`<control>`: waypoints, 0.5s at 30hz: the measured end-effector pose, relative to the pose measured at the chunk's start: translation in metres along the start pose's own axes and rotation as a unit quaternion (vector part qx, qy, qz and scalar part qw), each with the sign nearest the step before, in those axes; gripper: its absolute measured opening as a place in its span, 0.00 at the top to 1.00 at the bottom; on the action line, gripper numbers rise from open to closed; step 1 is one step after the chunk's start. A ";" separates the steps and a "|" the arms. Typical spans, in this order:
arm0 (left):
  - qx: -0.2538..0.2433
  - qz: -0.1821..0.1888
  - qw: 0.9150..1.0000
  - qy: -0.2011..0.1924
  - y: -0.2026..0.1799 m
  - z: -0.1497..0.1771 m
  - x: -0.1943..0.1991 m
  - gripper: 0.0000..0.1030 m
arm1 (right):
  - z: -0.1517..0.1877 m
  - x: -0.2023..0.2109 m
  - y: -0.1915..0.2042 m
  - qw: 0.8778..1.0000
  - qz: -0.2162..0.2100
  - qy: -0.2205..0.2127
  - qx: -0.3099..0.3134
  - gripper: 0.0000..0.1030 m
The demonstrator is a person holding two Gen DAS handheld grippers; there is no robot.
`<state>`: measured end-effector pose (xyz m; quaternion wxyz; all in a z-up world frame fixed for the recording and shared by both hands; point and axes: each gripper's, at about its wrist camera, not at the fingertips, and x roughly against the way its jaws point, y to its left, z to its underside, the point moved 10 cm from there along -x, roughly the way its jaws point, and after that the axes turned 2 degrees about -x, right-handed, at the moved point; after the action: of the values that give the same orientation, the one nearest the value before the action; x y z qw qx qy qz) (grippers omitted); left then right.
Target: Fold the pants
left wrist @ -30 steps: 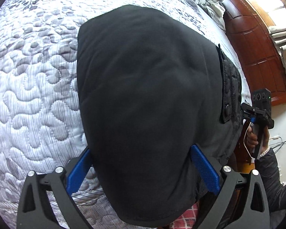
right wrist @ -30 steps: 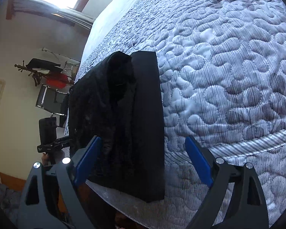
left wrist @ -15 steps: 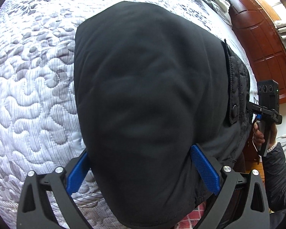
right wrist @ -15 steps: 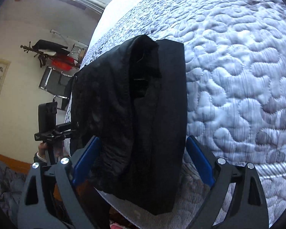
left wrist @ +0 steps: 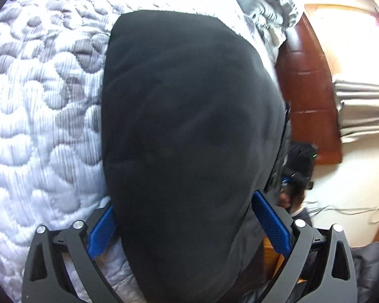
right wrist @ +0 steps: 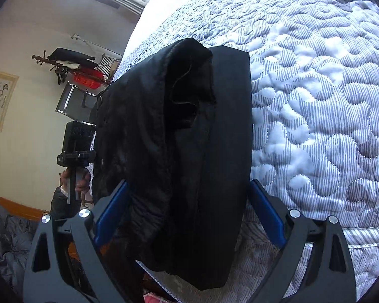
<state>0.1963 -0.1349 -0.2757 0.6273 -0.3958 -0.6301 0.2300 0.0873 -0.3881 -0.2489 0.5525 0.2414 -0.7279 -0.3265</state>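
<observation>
From my left hand-held gripper (left wrist: 184, 224), the folded black pants (left wrist: 189, 131) fill nearly everything ahead. Its blue pads (left wrist: 271, 224) stand wide apart on either side of the near end of the bundle; I cannot tell whether they touch the cloth, and they are not clamped on it. To the right of the pants, past their edge, I see the other hand-held gripper and the hand on it, blurred, with a dark wooden headboard (left wrist: 308, 96) and a pile of grey bedding (left wrist: 270, 2) farther back.

From my right hand-held gripper (right wrist: 187, 214), the jaws also stand wide, straddling the near end of the pants (right wrist: 189, 151). Left of the pants, the left unit is held up by a hand (right wrist: 75, 179); beyond it are a chair (right wrist: 73, 98) and a coat rack (right wrist: 63, 60) against the wall.

The pants lie on the quilted bed (right wrist: 315, 101), near its front edge, folded into a thick long bundle. A glossy, rumpled layer bulges on top along the left side, over a flat, smooth layer with a straight right edge.

Right of the pants and beyond their far end, the quilt runs on bare.
</observation>
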 end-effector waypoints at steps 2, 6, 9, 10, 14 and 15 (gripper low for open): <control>-0.014 -0.016 1.000 0.004 -0.003 0.002 -0.009 0.03 | 0.000 0.002 -0.002 1.000 -0.004 0.000 0.000 0.10; -0.035 -0.027 0.999 0.009 -0.008 0.006 -0.022 0.03 | -0.001 0.008 -0.004 1.000 -0.013 -0.001 0.000 0.10; -0.027 -0.002 1.000 0.002 -0.020 0.004 -0.021 0.04 | -0.001 0.013 -0.009 1.000 -0.010 -0.001 -0.005 0.10; -0.027 0.009 1.000 0.006 -0.025 0.007 -0.022 0.04 | 0.000 0.016 -0.010 1.000 -0.006 -0.004 -0.003 0.10; -0.037 0.004 0.999 0.022 -0.026 0.014 -0.037 0.04 | 0.001 0.025 -0.019 1.000 0.001 -0.009 -0.006 0.08; -0.041 -0.001 0.999 0.024 -0.026 0.015 -0.039 0.04 | 0.002 0.026 -0.021 1.000 0.001 -0.006 -0.009 0.07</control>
<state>0.1726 -0.1776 -0.2804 0.6260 -0.4260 -0.6238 0.1937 0.0778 -0.4203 -0.2485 0.5507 0.2335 -0.7285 -0.3339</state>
